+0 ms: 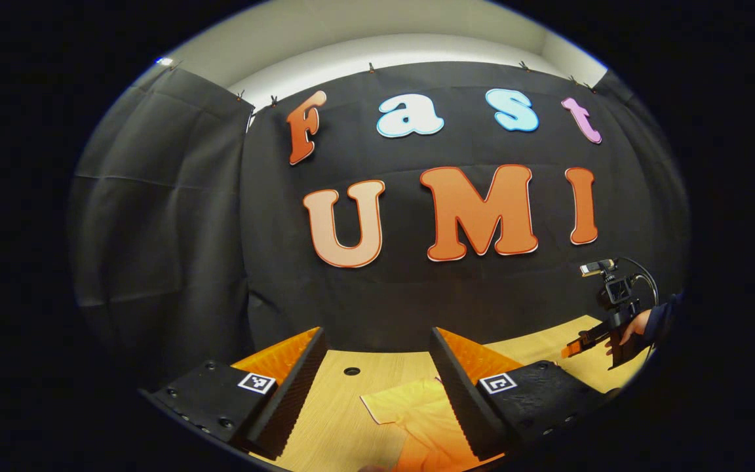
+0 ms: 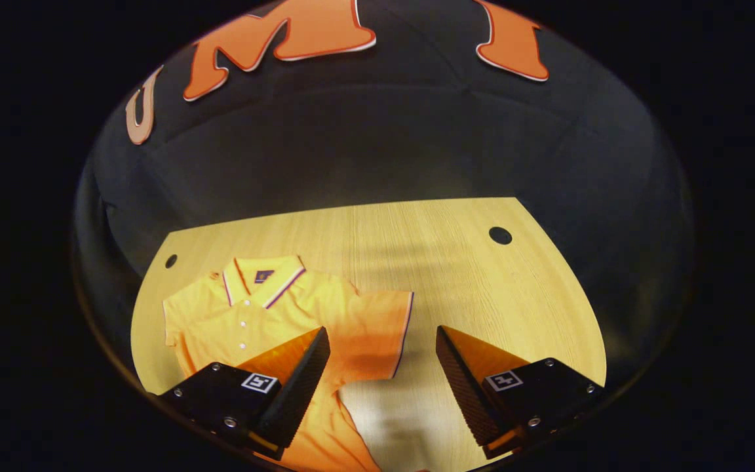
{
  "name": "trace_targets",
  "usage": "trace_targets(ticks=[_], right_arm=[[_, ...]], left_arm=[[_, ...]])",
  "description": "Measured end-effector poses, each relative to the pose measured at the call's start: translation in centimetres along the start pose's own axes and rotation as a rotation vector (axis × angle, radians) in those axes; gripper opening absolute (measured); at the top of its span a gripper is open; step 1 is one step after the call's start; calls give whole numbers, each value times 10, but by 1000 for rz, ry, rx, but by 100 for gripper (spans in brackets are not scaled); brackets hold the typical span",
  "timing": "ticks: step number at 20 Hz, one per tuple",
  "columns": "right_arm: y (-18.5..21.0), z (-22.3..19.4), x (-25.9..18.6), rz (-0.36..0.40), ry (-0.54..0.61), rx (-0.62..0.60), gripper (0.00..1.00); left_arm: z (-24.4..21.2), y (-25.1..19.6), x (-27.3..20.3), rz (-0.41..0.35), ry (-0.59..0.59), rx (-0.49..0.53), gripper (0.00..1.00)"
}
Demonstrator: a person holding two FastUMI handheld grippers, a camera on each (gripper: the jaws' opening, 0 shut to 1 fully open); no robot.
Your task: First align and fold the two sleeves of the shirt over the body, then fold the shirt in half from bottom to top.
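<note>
On the wooden table (image 2: 456,262) lies an orange shirt (image 2: 272,314); both claws (image 1: 377,387) (image 2: 383,380) gape wide, empty.

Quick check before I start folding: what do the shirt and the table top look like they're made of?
Shirt: looks like a soft knit polo fabric, matte orange, with a striped collar and small buttons; it lies limp with gentle creases. Table: pale wood-grain surface, likely laminate or veneer, smooth with a slight sheen; fine straight grain lines and round holes show.

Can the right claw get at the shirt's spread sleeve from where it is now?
Probably yes. The right claw is open above the sleeve, which lies flat on the table with nothing on top of it.
</note>
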State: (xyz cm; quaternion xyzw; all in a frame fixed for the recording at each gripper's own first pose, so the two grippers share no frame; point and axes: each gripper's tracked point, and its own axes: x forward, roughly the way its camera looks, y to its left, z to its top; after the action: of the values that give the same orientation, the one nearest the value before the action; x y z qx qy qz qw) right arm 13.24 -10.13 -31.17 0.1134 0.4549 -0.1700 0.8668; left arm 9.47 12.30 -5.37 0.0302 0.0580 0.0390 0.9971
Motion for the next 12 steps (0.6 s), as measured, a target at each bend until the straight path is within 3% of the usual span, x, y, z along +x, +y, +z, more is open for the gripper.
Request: trace_targets(ticks=[11,12], right_arm=[[-11,-38,88,-19,342,-24,96],[-13,-42,92,-27,360,-19,86]], left_arm=[[-35,2,-18,107,134,42,98],[-37,3,-21,116,143,43,98]])
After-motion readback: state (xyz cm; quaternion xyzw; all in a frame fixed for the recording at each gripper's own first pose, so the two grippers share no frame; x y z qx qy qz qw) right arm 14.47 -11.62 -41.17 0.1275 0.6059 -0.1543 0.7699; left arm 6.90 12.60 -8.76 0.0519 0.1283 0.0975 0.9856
